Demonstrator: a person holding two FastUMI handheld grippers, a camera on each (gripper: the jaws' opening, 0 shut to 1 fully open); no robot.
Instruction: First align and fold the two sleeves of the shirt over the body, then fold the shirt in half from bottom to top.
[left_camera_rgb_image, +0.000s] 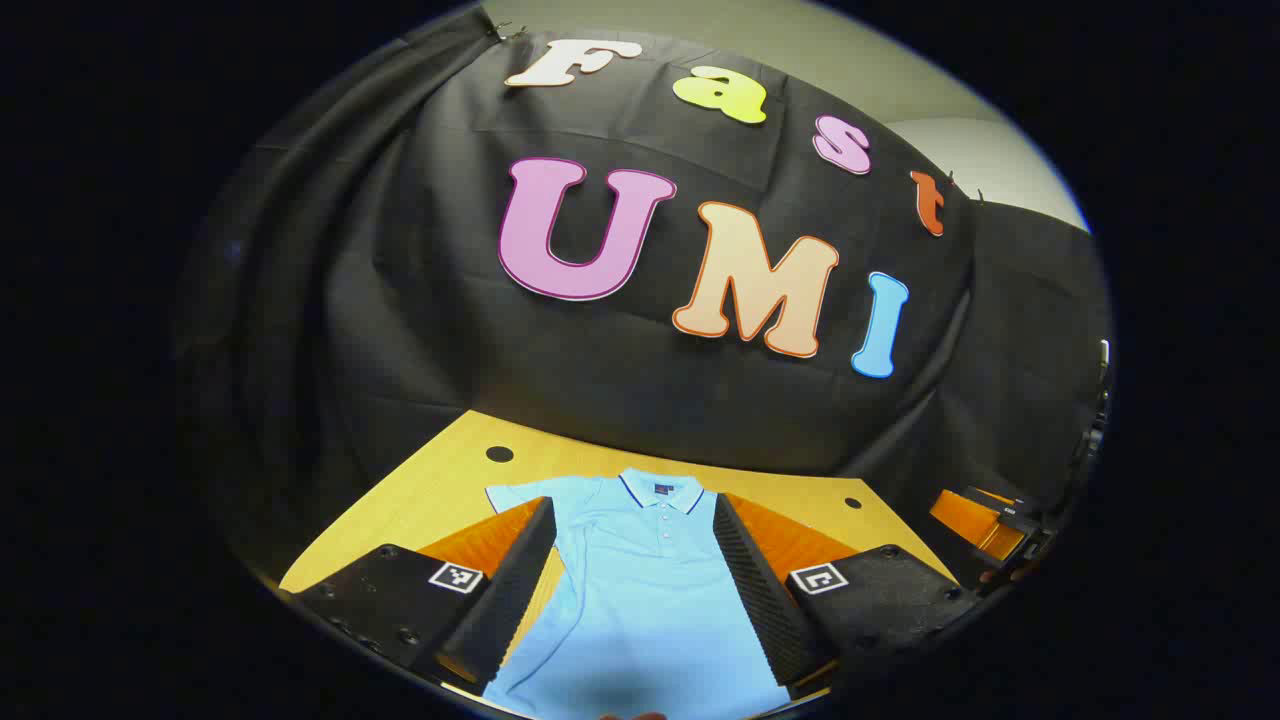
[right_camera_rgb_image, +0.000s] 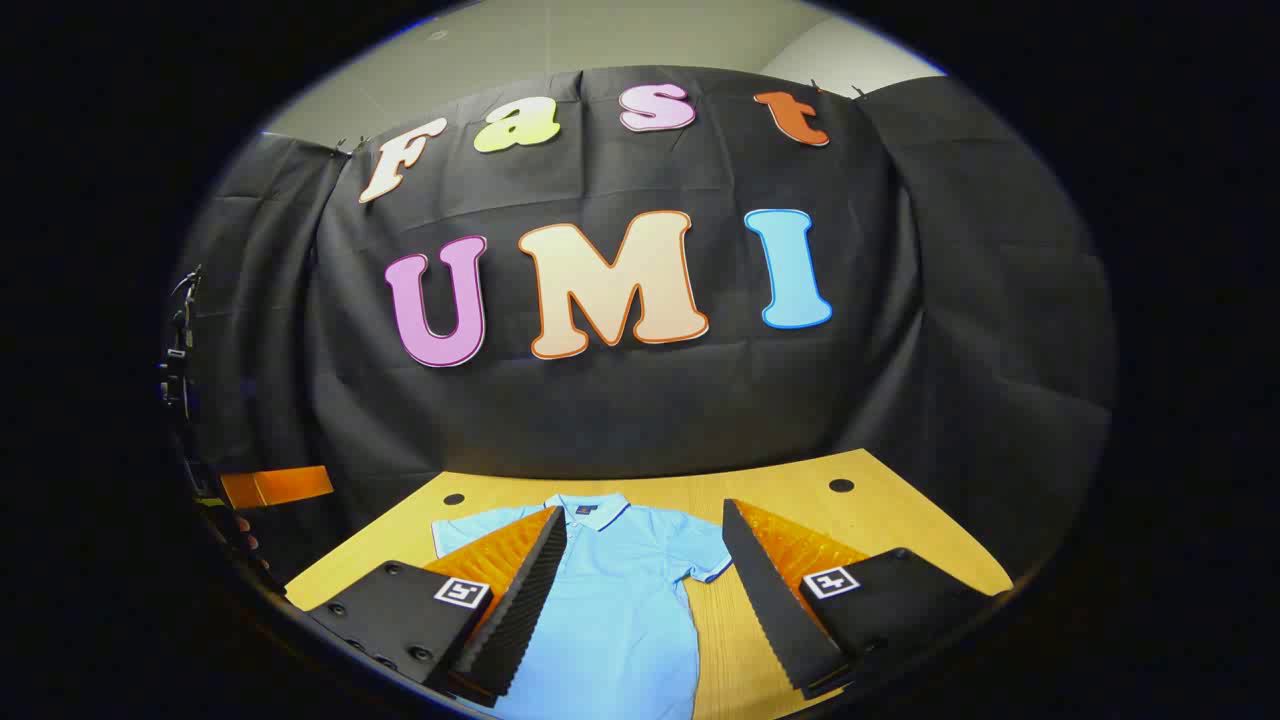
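A light blue polo shirt (left_camera_rgb_image: 650, 590) lies flat on the yellow table (left_camera_rgb_image: 430, 480), collar toward the back wall. My left gripper (left_camera_rgb_image: 633, 503) hangs open above the shirt's lower part, its fingers framing the body. One short sleeve (left_camera_rgb_image: 510, 494) spreads out to the left; the other is hidden behind a finger. In the right gripper view the shirt (right_camera_rgb_image: 620, 600) lies left of centre with its right sleeve (right_camera_rgb_image: 703, 556) spread flat. My right gripper (right_camera_rgb_image: 642, 510) is open and empty, above the shirt's right side.
The table (right_camera_rgb_image: 900, 520) has small round holes near its back edge (right_camera_rgb_image: 841, 485) and ends at the black cloth wall. The right gripper (left_camera_rgb_image: 1000, 520) with a hand shows at the far right of the left gripper view. The left gripper (right_camera_rgb_image: 275, 487) shows at the far left of the right gripper view.
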